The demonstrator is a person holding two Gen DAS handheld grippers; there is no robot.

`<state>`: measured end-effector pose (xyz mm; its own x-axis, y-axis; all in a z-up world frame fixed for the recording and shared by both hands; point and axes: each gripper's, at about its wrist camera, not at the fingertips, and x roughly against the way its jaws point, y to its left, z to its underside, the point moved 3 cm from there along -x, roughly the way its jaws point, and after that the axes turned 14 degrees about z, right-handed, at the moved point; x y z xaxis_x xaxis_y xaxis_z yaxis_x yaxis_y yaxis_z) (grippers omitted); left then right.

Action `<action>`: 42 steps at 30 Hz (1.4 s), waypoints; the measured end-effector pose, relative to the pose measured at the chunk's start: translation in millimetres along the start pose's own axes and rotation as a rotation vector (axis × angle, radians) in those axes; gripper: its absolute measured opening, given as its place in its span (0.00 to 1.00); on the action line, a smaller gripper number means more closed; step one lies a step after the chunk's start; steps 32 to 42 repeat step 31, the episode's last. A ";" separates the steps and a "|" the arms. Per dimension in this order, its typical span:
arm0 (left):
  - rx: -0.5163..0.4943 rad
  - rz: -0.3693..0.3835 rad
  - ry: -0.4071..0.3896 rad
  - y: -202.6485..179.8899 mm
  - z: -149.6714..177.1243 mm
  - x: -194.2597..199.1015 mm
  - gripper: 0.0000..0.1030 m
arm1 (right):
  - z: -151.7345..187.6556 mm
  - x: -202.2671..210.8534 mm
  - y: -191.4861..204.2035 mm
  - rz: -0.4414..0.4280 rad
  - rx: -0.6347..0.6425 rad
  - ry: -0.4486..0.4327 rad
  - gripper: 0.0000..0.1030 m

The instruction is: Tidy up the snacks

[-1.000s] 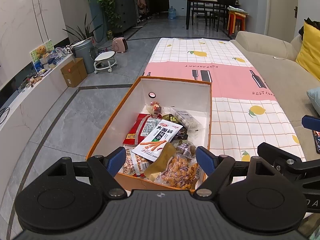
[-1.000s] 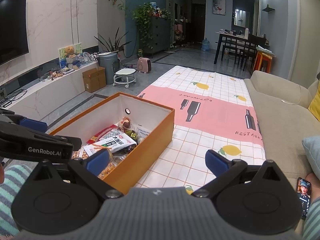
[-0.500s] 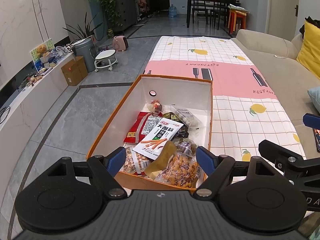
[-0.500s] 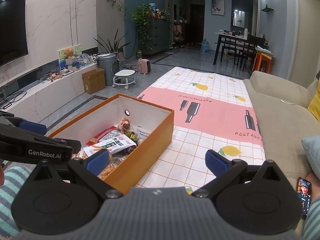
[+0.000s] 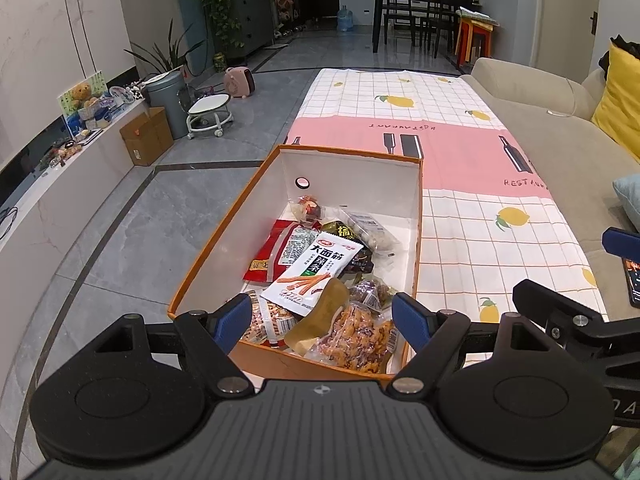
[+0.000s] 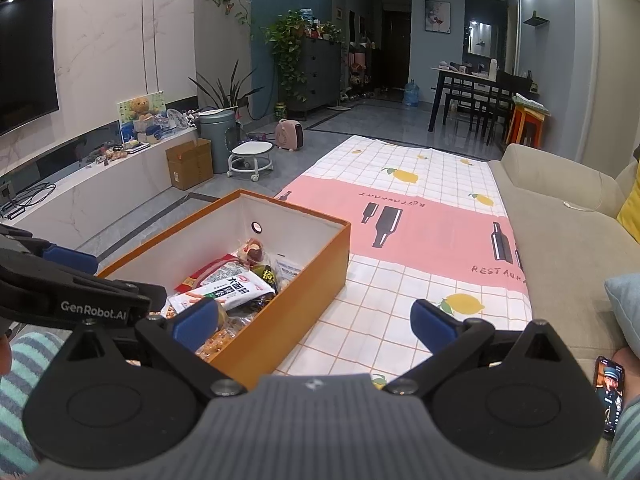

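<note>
Left wrist view: your left tool (image 5: 320,316) hangs released over the near end of the orange box (image 5: 208,248), gripping nothing.
Contents, left to right: red packet (image 5: 266,258), white noodle-stick packet (image 5: 314,270), tan pouch (image 5: 320,314), clear bag of orange snacks (image 5: 354,340). The box sits on the checked lemon-print cloth (image 5: 472,248). Your right tool (image 6: 314,320) is spread and empty, just beside the box over the cloth.

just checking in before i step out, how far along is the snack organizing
Done: the snack packets all lie piled in the orange box, none on the tablecloth. In hand: nothing; the left gripper and right gripper are both open and empty. Left: any sorting.
</note>
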<state>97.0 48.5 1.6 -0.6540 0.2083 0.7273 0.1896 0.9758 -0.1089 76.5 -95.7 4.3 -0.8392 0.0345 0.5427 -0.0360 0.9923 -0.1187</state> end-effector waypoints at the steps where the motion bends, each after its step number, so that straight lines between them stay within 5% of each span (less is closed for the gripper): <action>1: -0.001 -0.001 0.000 0.1 0.1 0.2 0.90 | -0.1 -0.2 0.0 0.000 0.001 0.000 0.96; 42: 0.004 0.020 -0.009 -2.4 -5.6 6.7 0.90 | 0.5 2.2 0.6 -0.012 -0.001 0.007 0.96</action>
